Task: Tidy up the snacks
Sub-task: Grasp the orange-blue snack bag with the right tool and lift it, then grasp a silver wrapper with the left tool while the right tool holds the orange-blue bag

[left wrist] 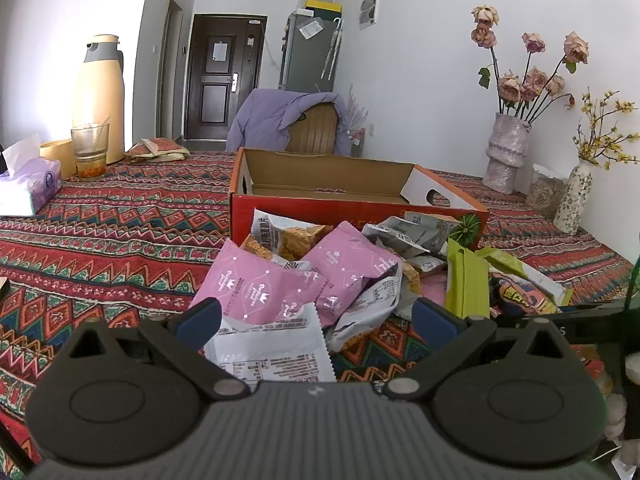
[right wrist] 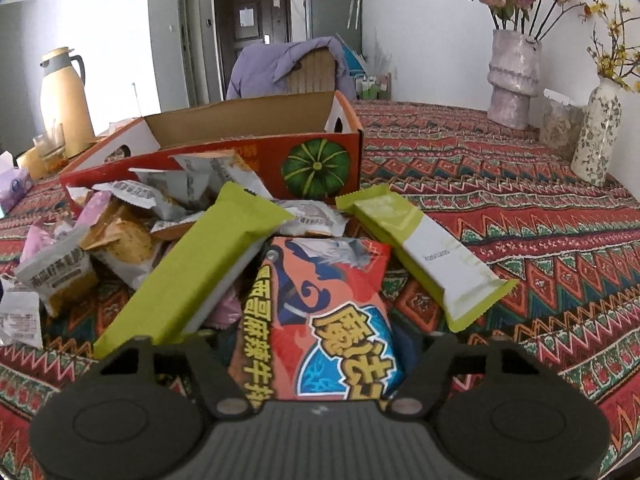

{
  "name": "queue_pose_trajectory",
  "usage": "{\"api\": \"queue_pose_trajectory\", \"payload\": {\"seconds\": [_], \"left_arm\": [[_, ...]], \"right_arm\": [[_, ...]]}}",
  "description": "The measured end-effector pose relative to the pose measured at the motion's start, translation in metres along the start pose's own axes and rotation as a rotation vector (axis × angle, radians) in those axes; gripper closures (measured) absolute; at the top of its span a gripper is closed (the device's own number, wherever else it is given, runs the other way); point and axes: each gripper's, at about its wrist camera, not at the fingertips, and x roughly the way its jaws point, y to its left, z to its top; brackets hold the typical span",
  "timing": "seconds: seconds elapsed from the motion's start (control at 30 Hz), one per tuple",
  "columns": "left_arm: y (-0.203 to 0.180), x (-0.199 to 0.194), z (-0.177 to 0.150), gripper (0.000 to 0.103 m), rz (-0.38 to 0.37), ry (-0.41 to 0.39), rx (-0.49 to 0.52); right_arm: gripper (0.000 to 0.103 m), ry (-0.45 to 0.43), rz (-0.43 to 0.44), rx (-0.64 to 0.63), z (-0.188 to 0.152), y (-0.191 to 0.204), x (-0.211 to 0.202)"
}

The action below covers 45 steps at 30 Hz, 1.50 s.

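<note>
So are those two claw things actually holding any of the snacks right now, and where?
The left gripper is open, holding nothing. The right gripper has the orange snack packet between its fingers at the near end; whether it is actually clamped cannot be told.

We see snacks [left wrist: 360,272] heaped loose on the desk against the open red box [right wrist: 224,148]: pink packs [left wrist: 256,288], green bars [right wrist: 420,248], an orange pack [right wrist: 320,312].

The tablecloth [left wrist: 120,240] had red, green and orange zigzags. The box [right wrist: 248,156] was red with a green pumpkin. Snack bags were pink [left wrist: 256,288], lime green [right wrist: 192,272] and orange-red with blue [right wrist: 320,312]
</note>
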Motion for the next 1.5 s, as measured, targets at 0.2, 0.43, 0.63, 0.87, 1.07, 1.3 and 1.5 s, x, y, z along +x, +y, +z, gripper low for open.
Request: {"api": "queue_pose_trajectory", "payload": {"seconds": [0.2,0.43,0.63,0.87,1.07,1.3,1.5], "left_arm": [[0.001,0.001,0.000,0.000,0.001,0.004,-0.015],[0.000,0.003,0.001,0.000,0.042,0.019,-0.003],[0.001,0.012,0.001,0.000,0.118,0.055,0.002],[0.004,0.030,0.001,0.000,0.193,0.104,-0.025],[0.006,0.043,0.000,0.000,0.263,0.144,-0.018],[0.006,0.051,-0.004,0.000,0.277,0.166,-0.023],[0.004,0.056,-0.007,0.000,0.289,0.181,-0.020]], "right_arm": [[0.044,-0.055,-0.003,-0.023,-0.005,0.000,-0.010],[0.044,-0.157,-0.018,-0.009,-0.003,-0.005,-0.031],[0.044,-0.259,-0.007,-0.007,0.004,-0.006,-0.049],[0.044,-0.268,0.032,-0.008,0.006,-0.002,-0.050],[0.044,-0.257,0.051,0.000,0.002,-0.002,-0.047],[0.044,-0.252,0.064,0.003,-0.001,-0.002,-0.045],[0.043,-0.244,0.079,-0.001,-0.001,0.000,-0.042]]}}
